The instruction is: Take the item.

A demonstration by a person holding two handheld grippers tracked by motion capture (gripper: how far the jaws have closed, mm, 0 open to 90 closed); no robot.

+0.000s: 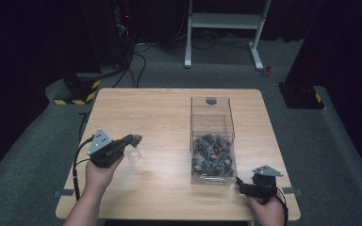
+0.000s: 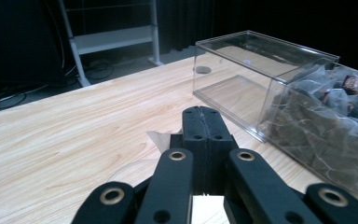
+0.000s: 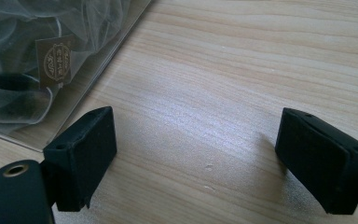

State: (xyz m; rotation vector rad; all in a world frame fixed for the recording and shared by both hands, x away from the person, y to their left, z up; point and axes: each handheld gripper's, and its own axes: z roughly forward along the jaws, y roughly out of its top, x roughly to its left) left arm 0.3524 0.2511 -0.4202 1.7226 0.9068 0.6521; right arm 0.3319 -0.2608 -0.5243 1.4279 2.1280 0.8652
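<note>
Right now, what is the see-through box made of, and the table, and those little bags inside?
The box looks like clear hard plastic, perhaps acrylic: glossy walls, sharp edges, table visible through it. The table shows pale wood grain with a soft sheen; real wood or a wood-look laminate, I cannot tell. The tea bags seem fine translucent mesh, crinkled, with dark contents showing through.

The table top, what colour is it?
Light wood grain; the table top shows best in the right gripper view.
</note>
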